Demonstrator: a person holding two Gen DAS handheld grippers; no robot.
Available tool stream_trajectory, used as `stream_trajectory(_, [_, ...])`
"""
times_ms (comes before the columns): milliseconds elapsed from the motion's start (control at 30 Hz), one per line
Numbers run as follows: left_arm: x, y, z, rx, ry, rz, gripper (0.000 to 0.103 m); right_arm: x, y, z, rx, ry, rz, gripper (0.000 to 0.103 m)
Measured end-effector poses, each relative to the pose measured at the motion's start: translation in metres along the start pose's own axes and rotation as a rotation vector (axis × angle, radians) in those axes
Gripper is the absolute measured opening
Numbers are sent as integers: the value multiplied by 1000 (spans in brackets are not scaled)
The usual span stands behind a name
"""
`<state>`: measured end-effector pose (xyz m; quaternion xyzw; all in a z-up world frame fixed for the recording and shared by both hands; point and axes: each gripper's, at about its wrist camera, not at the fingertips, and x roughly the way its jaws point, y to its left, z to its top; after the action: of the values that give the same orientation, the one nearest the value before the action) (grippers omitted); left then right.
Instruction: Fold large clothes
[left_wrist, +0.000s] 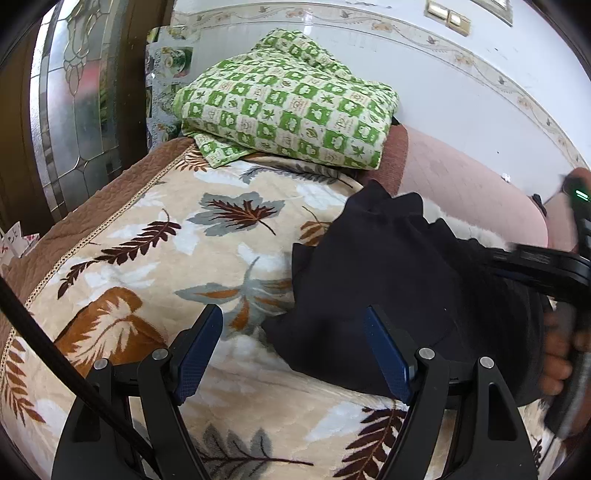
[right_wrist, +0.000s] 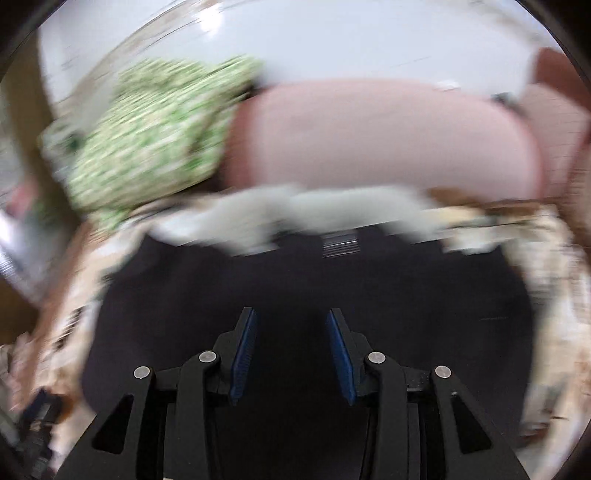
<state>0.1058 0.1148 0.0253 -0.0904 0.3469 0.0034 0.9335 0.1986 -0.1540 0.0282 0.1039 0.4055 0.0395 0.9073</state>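
A dark navy garment (left_wrist: 399, 280) lies bunched on the leaf-patterned blanket (left_wrist: 155, 258) of a bed. My left gripper (left_wrist: 295, 317) is open and empty, its right finger over the garment's near edge. The right gripper's body (left_wrist: 546, 269) shows at the right edge of the left wrist view, over the garment, held by a hand. In the blurred right wrist view my right gripper (right_wrist: 291, 321) is open and empty just above the flat dark garment (right_wrist: 295, 280).
A folded green-and-white checked quilt (left_wrist: 295, 107) sits at the head of the bed, beside a pink pillow (left_wrist: 465, 184). A white wall stands behind. A glass-panelled door (left_wrist: 74, 110) is at the left. A black cable (left_wrist: 55, 350) crosses the lower left.
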Motion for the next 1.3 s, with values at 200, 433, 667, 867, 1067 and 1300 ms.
stream_trajectory(200, [7,9,2,-26,20,10,78,111,73,44,-93,82,-172,50])
stream_trajectory(433, [11,9,2,-21,28,16,78,136,66,82,-30,76,-231,55])
stream_trajectory(667, [5,0,-2,4,19,12,78,14,29,64,-54,-62,-141,68])
stream_trajectory(867, [3,-10,-7,39,12,10,78,-52,-83,5,92,-71,-233,69])
stream_trajectory(1067, [11,-19,-12,76,18,28,78,-20,-180,-18,300,-11,-320,67])
stream_trajectory(1300, [21,-23,-13,100,31,56,78,14,-217,17,394,-18,-466,67])
